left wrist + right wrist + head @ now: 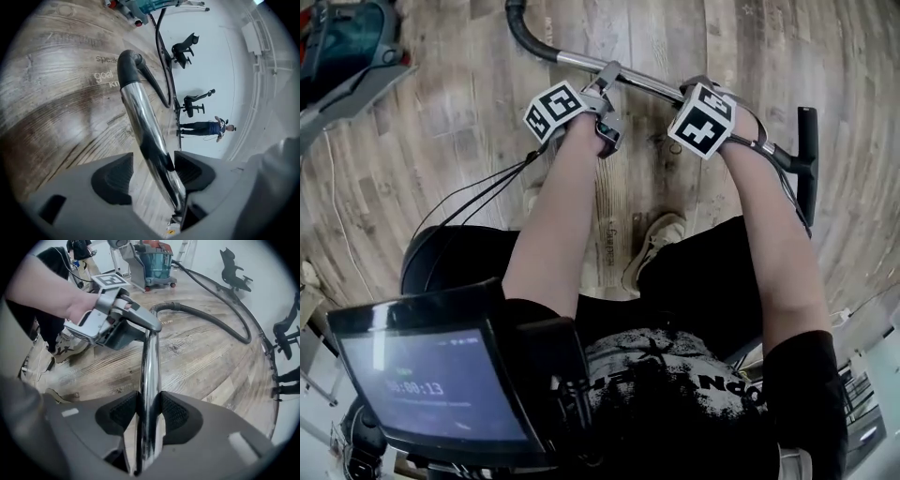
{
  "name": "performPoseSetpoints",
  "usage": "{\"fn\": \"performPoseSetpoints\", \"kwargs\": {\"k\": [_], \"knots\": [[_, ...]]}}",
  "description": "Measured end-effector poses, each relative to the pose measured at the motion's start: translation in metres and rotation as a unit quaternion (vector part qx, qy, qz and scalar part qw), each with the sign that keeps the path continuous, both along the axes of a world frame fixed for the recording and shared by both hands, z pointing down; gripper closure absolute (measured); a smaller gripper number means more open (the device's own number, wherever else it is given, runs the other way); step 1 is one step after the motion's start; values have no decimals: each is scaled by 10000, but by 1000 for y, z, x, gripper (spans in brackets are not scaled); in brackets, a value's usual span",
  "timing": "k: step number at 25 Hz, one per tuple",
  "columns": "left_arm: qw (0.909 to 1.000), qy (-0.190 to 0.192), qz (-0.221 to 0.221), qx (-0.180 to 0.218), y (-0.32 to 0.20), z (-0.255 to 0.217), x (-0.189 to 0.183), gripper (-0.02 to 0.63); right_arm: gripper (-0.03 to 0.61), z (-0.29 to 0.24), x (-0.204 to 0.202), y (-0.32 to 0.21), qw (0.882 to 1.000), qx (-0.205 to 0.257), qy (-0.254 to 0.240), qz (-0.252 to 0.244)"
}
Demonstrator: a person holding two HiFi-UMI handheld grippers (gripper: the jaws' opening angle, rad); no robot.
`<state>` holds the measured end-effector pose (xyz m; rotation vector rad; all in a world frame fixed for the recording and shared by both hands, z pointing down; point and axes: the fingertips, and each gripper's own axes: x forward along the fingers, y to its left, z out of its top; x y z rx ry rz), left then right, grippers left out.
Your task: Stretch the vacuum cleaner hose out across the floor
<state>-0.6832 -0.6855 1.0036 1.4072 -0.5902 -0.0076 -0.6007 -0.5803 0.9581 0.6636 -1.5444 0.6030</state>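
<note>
The vacuum's chrome tube (652, 84) runs across the floor from the black ribbed hose (520, 33) to a black nozzle (806, 159). My left gripper (607, 86) straddles the tube near the hose end. In the left gripper view its jaws (152, 173) stand open: the tube (140, 117) lies between them, close to the right pad, with a clear gap at the left pad. My right gripper (149, 411) is shut on the chrome tube (150, 366), both pads pressed against it. The hose (211, 319) curves back to the vacuum cleaner (152, 263).
The vacuum body (342, 47) stands at the far left on the wooden floor. A shoe (652, 248) and thin cables (478, 192) lie near my feet. A tablet (431, 384) hangs at my chest. Office chairs (232, 270) and a standing person (206, 127) are along the wall.
</note>
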Motion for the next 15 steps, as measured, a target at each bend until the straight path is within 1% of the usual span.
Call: {"fn": "performPoseSetpoints", "kwargs": {"k": [1, 4, 5, 7, 9, 10, 11, 15], "knots": [[9999, 56, -87, 3, -7, 1, 3, 325, 411, -4, -2, -1, 10000, 48, -12, -6], [9988, 302, -371, 74, -24, 0, 15, 325, 422, -11, -6, 0, 9999, 127, -64, 30], [9976, 421, -537, 78, -29, -1, 18, 347, 422, -11, -7, 1, 9999, 143, -71, 47], [9921, 799, -971, 42, -36, -5, 20, 451, 423, -9, -6, 3, 9997, 186, -101, 122], [9839, 1230, -1296, 43, -39, -14, 23, 484, 422, -6, -6, 6, 9995, 197, -151, 202], [9827, 1297, -1321, 97, -39, -18, 23, 489, 422, -5, -5, 7, 9994, 201, -161, 222], [9834, 1294, -1261, 188, -38, -21, 25, 489, 420, -3, -4, 8, 9994, 211, -161, 234], [9850, 1364, -854, 615, -36, -42, 32, 483, 417, 0, 1, 7, 9989, 352, -130, 293]]}}
